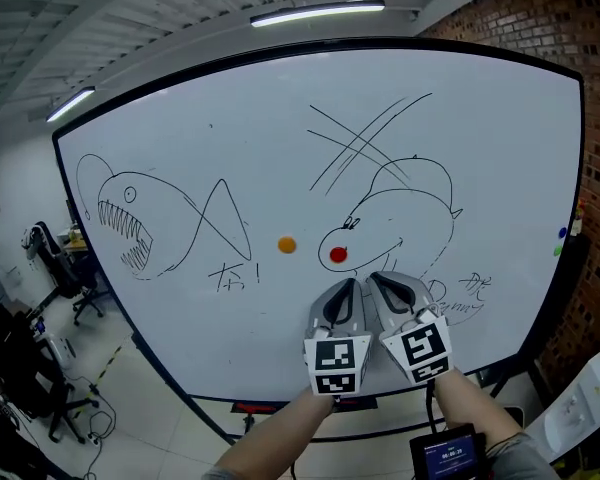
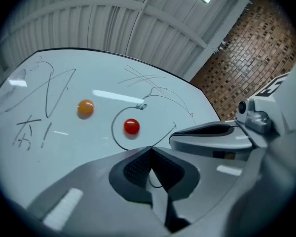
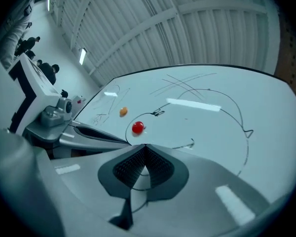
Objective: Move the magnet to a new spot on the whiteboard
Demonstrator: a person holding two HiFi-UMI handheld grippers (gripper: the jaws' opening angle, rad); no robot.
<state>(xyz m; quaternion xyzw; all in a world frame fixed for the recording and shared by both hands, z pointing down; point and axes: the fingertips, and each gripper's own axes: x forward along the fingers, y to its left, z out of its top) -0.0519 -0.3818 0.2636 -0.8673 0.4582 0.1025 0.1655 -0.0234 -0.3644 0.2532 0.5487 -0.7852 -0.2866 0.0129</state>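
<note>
Red magnet [image 1: 338, 254] on whiteboard [image 1: 230, 118]; orange magnet [image 1: 287, 244] at its 9 o'clock. Left tool [image 1: 348, 284] and right tool [image 1: 382, 280] both closed, empty, at its 6 o'clock. Approach stage, I'd judge. Next: 1 tool opens, straddles it.

Grey fingers [image 1: 342, 304]; black-white marker cubes [image 1: 338, 366]

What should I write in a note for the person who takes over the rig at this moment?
Left gripper: jaws together, empty.
Right gripper: jaws together, empty, beside the left, both pointing at the whiteboard.
Red magnet: on the board inside a drawn oval, just above the gripper tips.
Orange magnet: on the board, left of the red one.
Done: nothing yet; no magnet is gripped.
Left: open a gripper, take a magnet, probably the red one, set it on another spot.
</note>
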